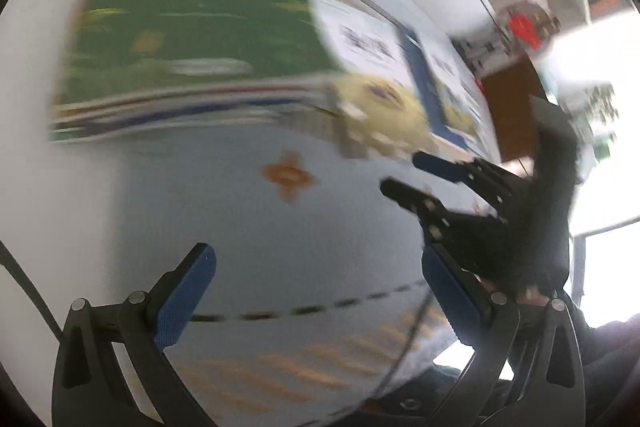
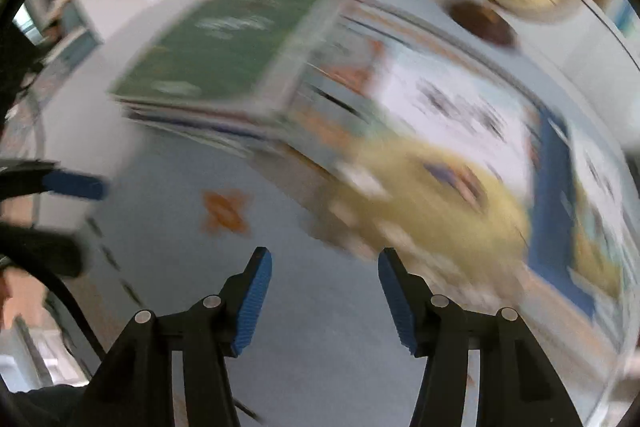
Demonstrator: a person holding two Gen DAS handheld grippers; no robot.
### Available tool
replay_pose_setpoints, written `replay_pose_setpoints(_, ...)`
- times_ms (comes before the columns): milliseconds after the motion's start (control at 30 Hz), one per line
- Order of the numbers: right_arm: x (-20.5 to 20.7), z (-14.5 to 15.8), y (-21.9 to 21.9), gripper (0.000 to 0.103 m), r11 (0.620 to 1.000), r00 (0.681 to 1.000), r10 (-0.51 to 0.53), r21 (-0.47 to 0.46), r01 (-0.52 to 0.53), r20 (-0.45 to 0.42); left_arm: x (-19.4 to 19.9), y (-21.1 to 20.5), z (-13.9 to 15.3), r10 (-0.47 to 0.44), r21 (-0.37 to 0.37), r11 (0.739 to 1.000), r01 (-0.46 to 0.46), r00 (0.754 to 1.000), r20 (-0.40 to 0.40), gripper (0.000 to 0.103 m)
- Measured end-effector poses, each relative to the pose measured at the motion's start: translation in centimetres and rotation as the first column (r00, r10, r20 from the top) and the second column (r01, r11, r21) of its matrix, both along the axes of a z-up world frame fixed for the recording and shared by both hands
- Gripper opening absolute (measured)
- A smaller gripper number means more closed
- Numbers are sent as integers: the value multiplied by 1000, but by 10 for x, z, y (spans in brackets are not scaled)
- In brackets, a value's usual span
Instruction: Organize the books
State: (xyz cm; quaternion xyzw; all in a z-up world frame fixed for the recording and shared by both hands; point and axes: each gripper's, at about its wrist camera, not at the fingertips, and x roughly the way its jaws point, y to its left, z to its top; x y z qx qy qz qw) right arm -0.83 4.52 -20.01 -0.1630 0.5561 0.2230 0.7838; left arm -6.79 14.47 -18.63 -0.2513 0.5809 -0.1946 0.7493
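Fingers of left gripper and right gripper spread, empty, blurred green-covered book atop stack, pale tablecloth

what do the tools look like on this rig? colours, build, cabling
Both match. Left tool: black forked arms with slotted cut-outs, silver round pivot pins, blue ribbed pads on the inner finger faces. Right tool: same black frame, pins and blue pads. A thin black cable runs past the left tool. The person's dark sleeve shows at right.

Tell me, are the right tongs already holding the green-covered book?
No. The right tongs stand open over the pale blue tablecloth, with the green-covered book lying farther away on its stack.
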Motion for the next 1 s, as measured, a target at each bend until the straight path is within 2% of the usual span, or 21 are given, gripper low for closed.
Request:
replay_pose_setpoints(100,16,6,-51,54,988,988,-157,-7,157,3,23,-55,12,-107,-47,993,108,994,25,102)
replay_pose_setpoints(267,48,20,-113,54,948,947,-319,29,318,34,77,-118,29,-202,-12,979,203,976,88,102)
replay_pose_setpoints(333,57,25,-129,54,937,938,-346,52,344,33,101,-132,32,-210,-10,977,212,972,110,103)
replay_pose_setpoints(433,79,28,-144,54,924,920,-383,35,381,81,129,-140,28,-167,17,986,167,984,64,102)
replay_pose_setpoints(533,97,25,-175,54,887,881,-463,42,461,96,158,-156,31,-165,20,986,164,983,82,102)
replay_pose_setpoints(600,106,22,-202,54,862,859,-506,63,502,75,173,-172,33,-182,-9,983,184,977,110,103)
replay_pose_setpoints(767,130,15,-254,54,849,839,-527,29,528,134,203,-222,17,-175,-19,984,179,976,131,102)
replay_pose_setpoints(867,141,11,-282,54,844,833,-535,47,534,144,210,-250,10,-169,-26,984,175,974,151,102)
replay_pose_setpoints(1000,155,-4,-302,54,857,849,-515,73,510,115,215,-278,-3,-158,-8,987,162,973,166,102)
